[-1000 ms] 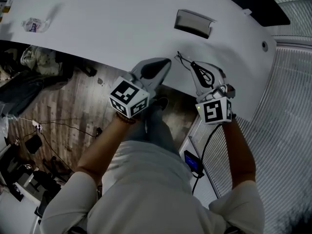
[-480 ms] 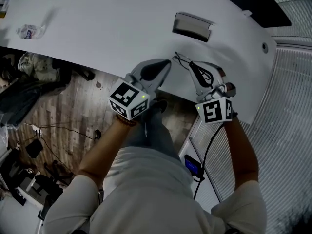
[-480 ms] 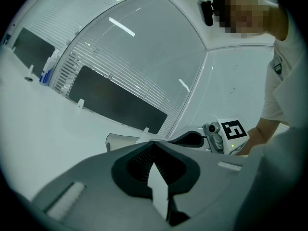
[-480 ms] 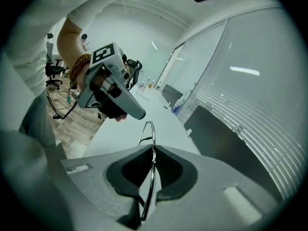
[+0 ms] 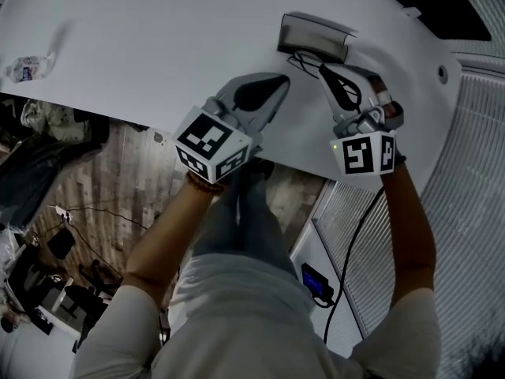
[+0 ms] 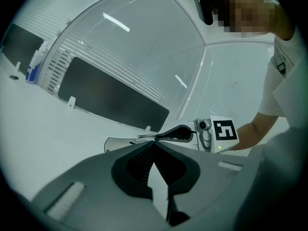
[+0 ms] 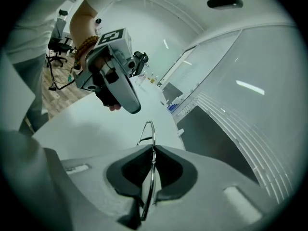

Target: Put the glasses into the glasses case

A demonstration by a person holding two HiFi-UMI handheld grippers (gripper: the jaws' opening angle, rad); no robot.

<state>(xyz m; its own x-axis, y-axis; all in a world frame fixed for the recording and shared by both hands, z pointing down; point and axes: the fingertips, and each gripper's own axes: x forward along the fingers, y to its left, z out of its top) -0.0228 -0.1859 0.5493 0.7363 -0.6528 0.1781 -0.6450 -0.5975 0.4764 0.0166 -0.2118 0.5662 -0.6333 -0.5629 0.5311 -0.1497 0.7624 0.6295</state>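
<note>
A: Eyes on the glasses (image 5: 303, 60). They're a thin wire pair, up off the bench (image 5: 158, 46) and nipped by the frame in the right tool (image 5: 322, 68).

B: The right gripper view confirms it. The right tool's two halves are pressed onto the wire, and the rim sticks out past the tips.

A: And where are they against the case (image 5: 316, 38)?

B: Right at its near edge. From the head view the frame hangs just in front of the grey case, which sits on the white bench with its dark inside showing. The left gripper view has the glasses just above the case's lip. I can't tell whether they touch.

A: What about the left tool (image 5: 278, 84)?

B: It's pressed together with nothing in it. In its own view the tips meet, and only bare bench shows through the gap behind them. It's beside the right tool, a little nearer the bench edge and pointing the same way toward the case.

A: Anything further out?

B: A crumpled wrapper (image 5: 28, 65) lies far off at the bench's left end, well apart from everything. Below the bench edge there's a wooden floor (image 5: 102, 180) with cables.
</note>
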